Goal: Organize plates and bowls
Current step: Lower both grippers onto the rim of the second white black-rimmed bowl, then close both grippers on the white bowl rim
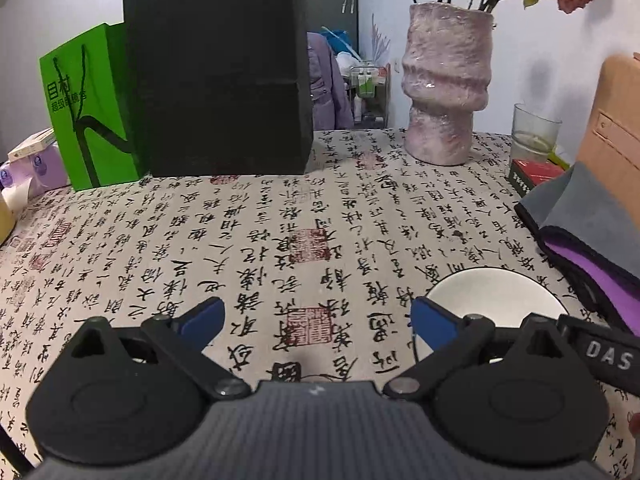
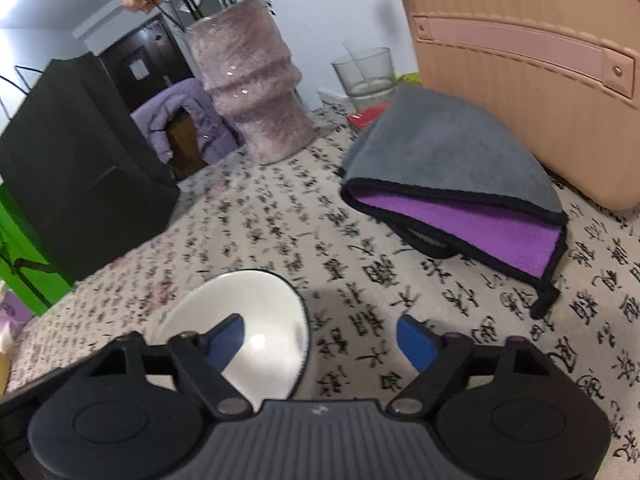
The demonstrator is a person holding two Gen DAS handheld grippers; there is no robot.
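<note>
**Both grippers open above the table, white bowl near the right one**

The left gripper [image 1: 316, 316] hangs over the tablecloth [image 1: 280, 216] with its blue pads spread wide and nothing between them. In the left wrist view the white bowl [image 1: 496, 296] lies at about 3 o'clock from it, just beside the right-side pad.

The right gripper [image 2: 320, 340] is also released. Its jaws stand apart and its left-side pad is over the inside of the bowl [image 2: 256, 308], the other pad outside the rim. I cannot tell if a pad touches it.

Farther, at 1 o'clock from the right gripper, lies a folded grey and purple cloth [image 2: 448, 168]. Behind it stands a beige case [image 2: 520, 92]. At 12 o'clock are a pink vase [image 2: 252, 88] and a glass [image 2: 368, 72]. At 10 o'clock stands a black bag [image 2: 80, 160], with a green bag [image 1: 88, 108] beside it.
</note>
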